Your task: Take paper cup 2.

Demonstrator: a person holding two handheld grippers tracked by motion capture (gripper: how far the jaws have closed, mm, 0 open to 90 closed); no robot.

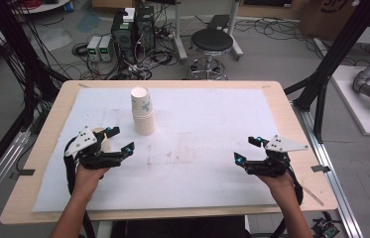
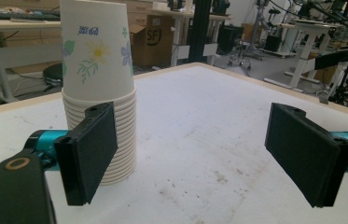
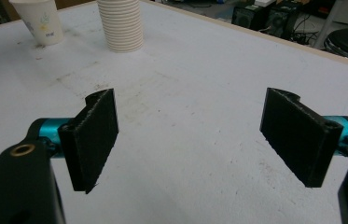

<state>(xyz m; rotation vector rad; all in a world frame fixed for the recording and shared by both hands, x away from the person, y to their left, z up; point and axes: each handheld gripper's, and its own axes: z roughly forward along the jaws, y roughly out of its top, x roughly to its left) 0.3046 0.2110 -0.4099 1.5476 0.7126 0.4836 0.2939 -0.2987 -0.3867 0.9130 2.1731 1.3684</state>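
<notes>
While both hands are resting low over the white mat (image 1: 197,163), the left gripper (image 1: 121,141) is sitting at the near left with its jaws spread wide and nothing between them. In the left gripper view, the stack of paper cups (image 2: 99,88) is standing upside down, rims on the mat, just beyond the left-hand jaw, apart from it. In the high view the stack (image 1: 142,110) is standing upright, left of centre and toward the far edge, just right of and beyond the left gripper.

The right gripper (image 1: 248,150) is hovering at the near right, well apart from the stack, jaws likewise released and empty (bare mat is showing between them in the right gripper view).

A single paper cup (image 3: 38,21) is standing inverted near the stack (image 3: 121,24), apart from it. In the high view it is sitting tucked behind the left gripper.
</notes>
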